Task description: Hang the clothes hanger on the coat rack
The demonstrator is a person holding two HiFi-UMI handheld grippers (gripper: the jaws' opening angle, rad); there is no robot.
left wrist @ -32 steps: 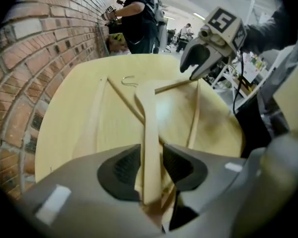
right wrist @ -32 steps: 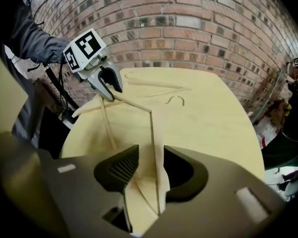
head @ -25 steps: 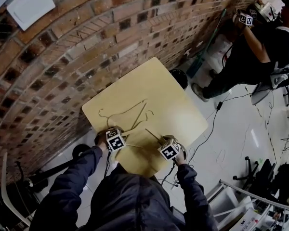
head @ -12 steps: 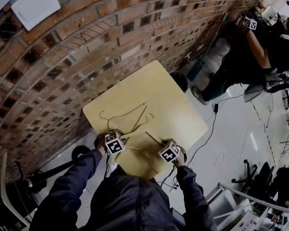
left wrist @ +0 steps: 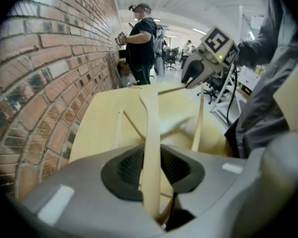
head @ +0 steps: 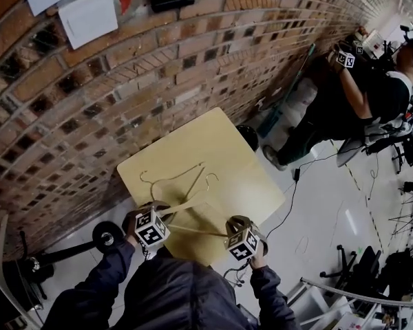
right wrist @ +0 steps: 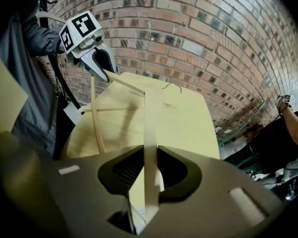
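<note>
The pale wooden clothes hanger (head: 186,204) spans the tongs: left gripper (head: 159,213) pinches one end, right gripper (head: 232,225) the other

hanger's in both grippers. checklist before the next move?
1. Grip of left gripper: ok, jaws shut on one end of the wooden hanger.
2. Grip of right gripper: ok, shut on the other end.
3. Hanger clear of the table: ok, it looks raised above the top.
4. Free of the second hanger lying on the table: cannot tell, the two sit close together in the head view.
5. Coat rack located: cannot tell, none recognisable in any view.
</note>
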